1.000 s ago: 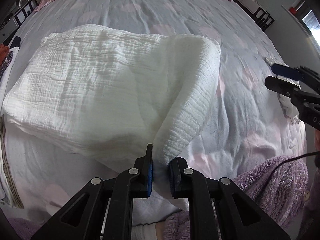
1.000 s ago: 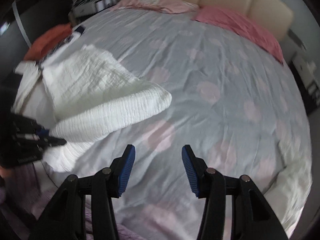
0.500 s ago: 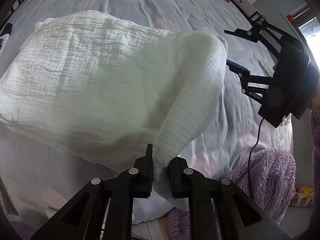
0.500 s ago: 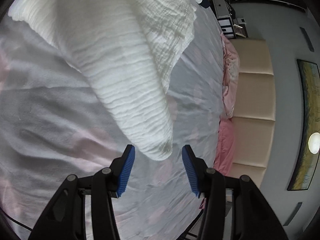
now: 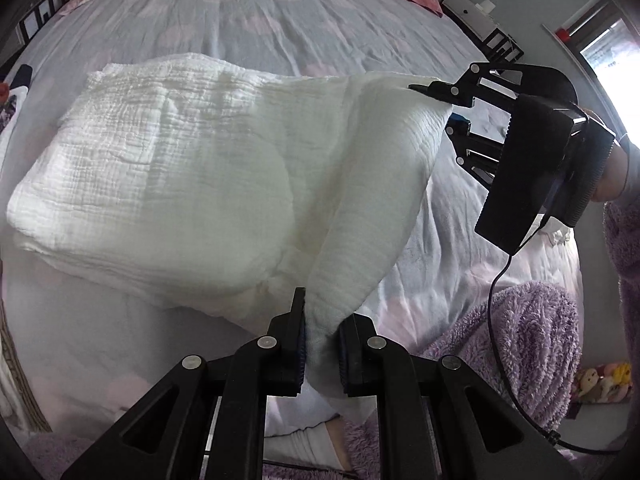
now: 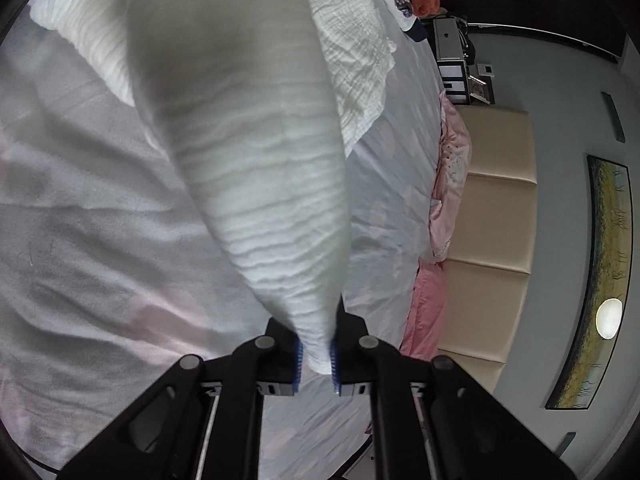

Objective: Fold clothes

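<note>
White garment (image 5: 192,168) lies on the bed (image 5: 248,32), one edge raised off it. Left gripper (image 5: 321,346) pinches the near corner of that edge; right gripper (image 6: 316,354) clamps the far corner, fabric filling both narrow gaps

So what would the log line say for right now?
left gripper: shut on white cloth | right gripper: shut on white cloth corner | cloth partly lifted off bed

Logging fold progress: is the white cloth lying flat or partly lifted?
Partly lifted. The left tongs and right tongs each pinch a corner of the white cloth; the rest lies on the bed.
</note>
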Demonstrator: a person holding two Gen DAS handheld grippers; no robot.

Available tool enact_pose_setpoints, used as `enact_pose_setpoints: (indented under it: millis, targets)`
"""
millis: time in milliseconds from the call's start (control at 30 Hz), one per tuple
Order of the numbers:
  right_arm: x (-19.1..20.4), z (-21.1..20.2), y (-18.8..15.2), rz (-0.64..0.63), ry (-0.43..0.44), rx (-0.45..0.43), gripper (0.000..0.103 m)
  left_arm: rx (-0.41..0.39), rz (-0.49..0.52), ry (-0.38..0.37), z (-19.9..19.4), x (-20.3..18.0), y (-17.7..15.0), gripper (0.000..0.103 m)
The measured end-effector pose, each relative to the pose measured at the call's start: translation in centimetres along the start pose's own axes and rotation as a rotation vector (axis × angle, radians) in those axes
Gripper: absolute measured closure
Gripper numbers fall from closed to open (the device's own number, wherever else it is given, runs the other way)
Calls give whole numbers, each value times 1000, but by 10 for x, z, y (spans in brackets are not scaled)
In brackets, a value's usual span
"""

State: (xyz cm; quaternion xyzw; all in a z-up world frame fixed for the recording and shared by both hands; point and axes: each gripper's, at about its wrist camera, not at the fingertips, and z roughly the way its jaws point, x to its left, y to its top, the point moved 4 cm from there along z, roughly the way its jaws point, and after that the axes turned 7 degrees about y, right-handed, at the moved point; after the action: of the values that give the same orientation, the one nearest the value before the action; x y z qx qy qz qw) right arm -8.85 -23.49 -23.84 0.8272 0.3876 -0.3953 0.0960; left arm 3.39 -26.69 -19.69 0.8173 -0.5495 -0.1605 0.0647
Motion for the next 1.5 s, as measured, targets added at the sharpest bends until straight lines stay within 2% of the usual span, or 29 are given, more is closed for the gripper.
enact_pose_setpoints:
  millis: [233, 333, 433, 533, 667, 900, 1100, 1267, 1500]
  targets:
    - [-17, -69, -3, 14, -29, 10, 94, -76, 109, -51, -62, -30, -29, 90]
    - [-8, -100, -7, 5, 10, 26, 94, -76, 138, -83, -77, -41, -49, 90]
    - [12, -128, -11, -17, 84, 47, 94, -60, 162, -104, -88, -46, -69, 90]
    - [26, -147, -8, -15, 133, 42, 94, -47, 169, -96, -98, -34, -76, 90]
    - [21, -151, 5, 51, 124, 32, 94, -63, 170, -44, -109, -9, -63, 90]
    - [-48, -121, 49, 264, 151, -9, 94, -91, 107, 64, -117, 60, -21, 90]
    - [-93, -69, 93, 340, 207, -31, 94, -99, 16, 115, -111, 131, 16, 90]
    - [-114, -13, 132, 372, 274, -38, 94, -83, -59, 136, -81, 184, 41, 90]
    - [-114, 75, 165, 431, 381, -27, 94, -26, -172, 126, -16, 243, 59, 90]
